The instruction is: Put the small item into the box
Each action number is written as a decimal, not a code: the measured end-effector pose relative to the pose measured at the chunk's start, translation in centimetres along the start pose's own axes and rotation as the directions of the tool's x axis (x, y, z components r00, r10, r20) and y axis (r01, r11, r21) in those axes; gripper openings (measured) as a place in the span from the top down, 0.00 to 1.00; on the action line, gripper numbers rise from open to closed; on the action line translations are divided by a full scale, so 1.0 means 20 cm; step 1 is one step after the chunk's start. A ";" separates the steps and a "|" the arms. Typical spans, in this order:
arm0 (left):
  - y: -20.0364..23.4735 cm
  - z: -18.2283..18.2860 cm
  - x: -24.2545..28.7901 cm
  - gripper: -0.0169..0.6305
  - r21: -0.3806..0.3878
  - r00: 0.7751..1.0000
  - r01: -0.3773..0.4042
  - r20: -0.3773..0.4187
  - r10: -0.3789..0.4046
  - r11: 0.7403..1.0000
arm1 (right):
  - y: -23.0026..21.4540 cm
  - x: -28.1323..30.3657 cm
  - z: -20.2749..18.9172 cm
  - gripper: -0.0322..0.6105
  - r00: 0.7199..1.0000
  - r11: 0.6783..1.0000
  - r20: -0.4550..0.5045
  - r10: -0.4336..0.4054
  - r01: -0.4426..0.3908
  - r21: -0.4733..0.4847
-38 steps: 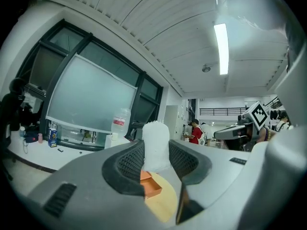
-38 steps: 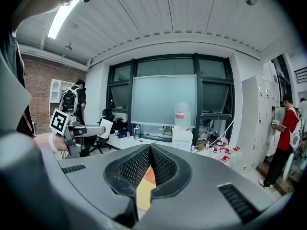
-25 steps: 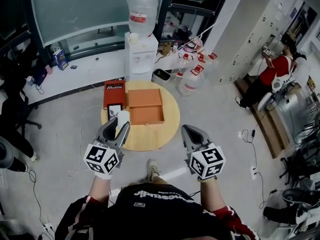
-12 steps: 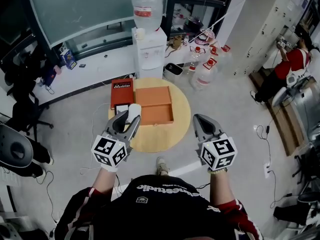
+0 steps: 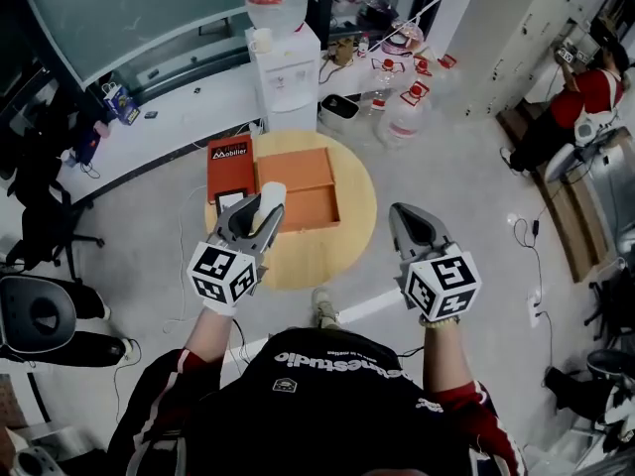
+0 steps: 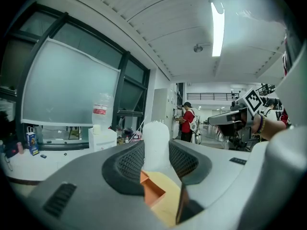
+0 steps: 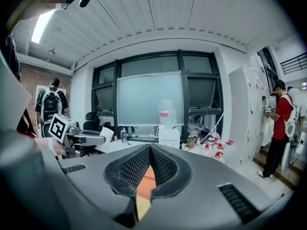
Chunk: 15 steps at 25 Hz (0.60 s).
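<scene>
Over the left of the round wooden table (image 5: 352, 228), the red carton (image 5: 230, 160) lies flat at the edge, touching the open orange box (image 5: 316, 208). The left gripper (image 5: 256, 216) pinches a small white cylinder (image 5: 274, 195) between its pads, jaws held wide around it. A second ago that cylinder hung over the table's near-left part, short of the box; now it shows against the box's near-left corner. The left gripper view agrees: the cylinder (image 6: 156, 143) stands upright between the pads, with an orange corner (image 6: 152, 193) below. I'd say the carry is nearly done and only the last reach over the tray and the release remain. How high it hangs above the box I can't tell. To the right, the right gripper (image 5: 402, 216) has come forward alongside, tongs pressed together with nothing between them, at the table's near-right rim.
</scene>
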<state>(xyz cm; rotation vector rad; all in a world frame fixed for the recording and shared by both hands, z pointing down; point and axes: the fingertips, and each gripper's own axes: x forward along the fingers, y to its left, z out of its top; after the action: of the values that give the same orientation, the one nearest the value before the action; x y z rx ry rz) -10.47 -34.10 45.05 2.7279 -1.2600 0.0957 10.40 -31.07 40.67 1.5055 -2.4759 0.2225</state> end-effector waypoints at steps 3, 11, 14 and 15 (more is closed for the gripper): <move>0.01 -0.06 0.09 0.72 -0.004 1.000 0.011 -0.027 -0.012 1.000 | -0.04 0.02 -0.04 0.91 1.000 1.000 -0.017 -0.006 0.006 0.009; 0.03 -0.17 0.29 0.72 0.028 0.996 0.038 -0.088 -0.035 0.999 | -0.15 0.09 -0.12 0.91 0.999 0.999 -0.050 -0.012 0.014 0.035; 0.04 -0.21 0.35 0.72 0.049 0.993 0.056 -0.111 -0.051 0.997 | -0.18 0.12 -0.15 0.91 0.998 0.999 -0.060 -0.015 0.018 0.047; 0.04 -0.23 0.38 0.72 0.058 0.991 0.062 -0.119 -0.055 0.996 | -0.19 0.14 -0.16 0.91 0.998 0.999 -0.064 -0.015 0.019 0.050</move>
<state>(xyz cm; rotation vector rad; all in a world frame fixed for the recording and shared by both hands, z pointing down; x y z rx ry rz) -6.28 -39.63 50.55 2.7629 -1.1641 0.2890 12.90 -34.35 44.61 1.5143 -2.4243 0.3278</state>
